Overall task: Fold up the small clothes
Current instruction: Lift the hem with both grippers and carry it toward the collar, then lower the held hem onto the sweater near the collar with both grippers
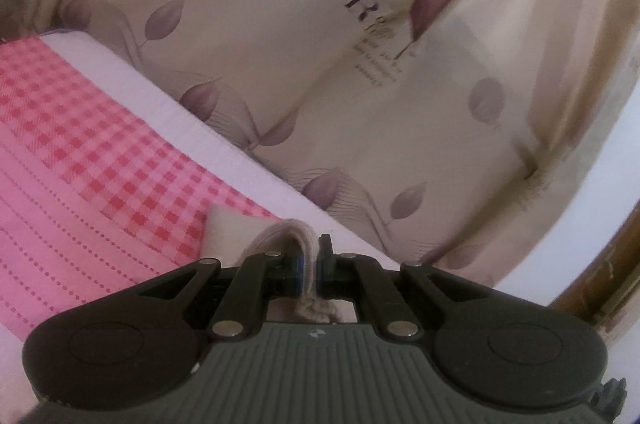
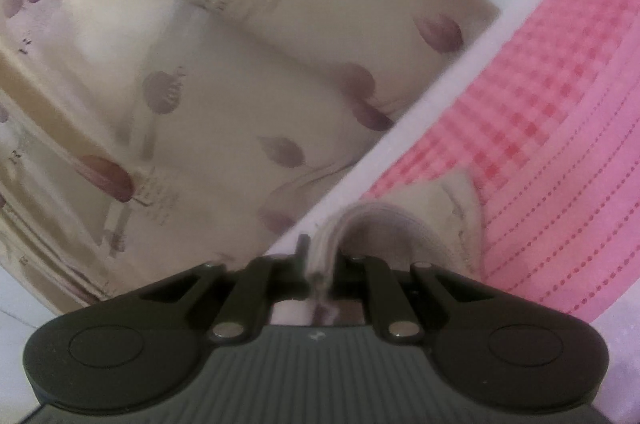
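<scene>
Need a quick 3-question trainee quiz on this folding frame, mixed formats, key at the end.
1. True or false: the left gripper is shut on the beige garment.
2. What does the right gripper hold? A) nothing B) an edge of the beige garment C) the curtain
3. What pattern is on the pink bedspread under the garment?

Key: 1 true; 2 B; 3 red-and-pink checks beside dotted stripes.
</scene>
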The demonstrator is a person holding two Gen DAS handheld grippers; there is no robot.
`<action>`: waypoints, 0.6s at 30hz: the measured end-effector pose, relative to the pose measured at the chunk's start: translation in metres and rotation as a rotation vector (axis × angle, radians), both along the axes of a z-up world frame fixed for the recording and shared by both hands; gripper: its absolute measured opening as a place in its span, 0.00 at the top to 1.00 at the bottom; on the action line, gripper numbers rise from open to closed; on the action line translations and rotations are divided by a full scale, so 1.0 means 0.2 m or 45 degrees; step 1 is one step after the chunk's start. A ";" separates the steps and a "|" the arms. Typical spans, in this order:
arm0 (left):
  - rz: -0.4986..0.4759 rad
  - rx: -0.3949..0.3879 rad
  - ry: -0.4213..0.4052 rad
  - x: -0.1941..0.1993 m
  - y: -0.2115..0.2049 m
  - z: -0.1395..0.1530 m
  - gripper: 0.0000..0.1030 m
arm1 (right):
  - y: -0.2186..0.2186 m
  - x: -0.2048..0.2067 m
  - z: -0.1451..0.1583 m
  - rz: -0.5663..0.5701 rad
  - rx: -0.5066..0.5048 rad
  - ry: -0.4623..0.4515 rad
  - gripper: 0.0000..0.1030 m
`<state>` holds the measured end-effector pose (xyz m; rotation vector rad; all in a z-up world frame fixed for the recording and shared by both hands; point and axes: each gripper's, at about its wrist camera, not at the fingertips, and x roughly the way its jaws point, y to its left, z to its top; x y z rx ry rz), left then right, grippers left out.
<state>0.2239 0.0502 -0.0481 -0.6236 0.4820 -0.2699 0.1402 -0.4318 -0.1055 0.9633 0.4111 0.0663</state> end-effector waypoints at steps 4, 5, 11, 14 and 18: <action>0.017 0.038 0.015 0.07 0.00 -0.05 0.95 | -0.04 0.05 -0.06 -0.022 0.011 0.032 0.92; 0.016 0.052 0.021 0.09 -0.01 -0.06 0.95 | -0.04 0.07 -0.07 -0.024 0.009 0.044 0.92; 0.017 0.187 0.024 0.15 -0.08 -0.11 0.95 | -0.05 0.16 -0.15 -0.049 -0.016 0.113 0.92; 0.023 0.228 0.026 0.18 -0.11 -0.13 0.95 | -0.04 0.19 -0.19 -0.066 -0.040 0.140 0.92; 0.033 0.258 0.034 0.23 -0.14 -0.15 0.94 | -0.02 0.23 -0.20 -0.073 -0.108 0.162 0.92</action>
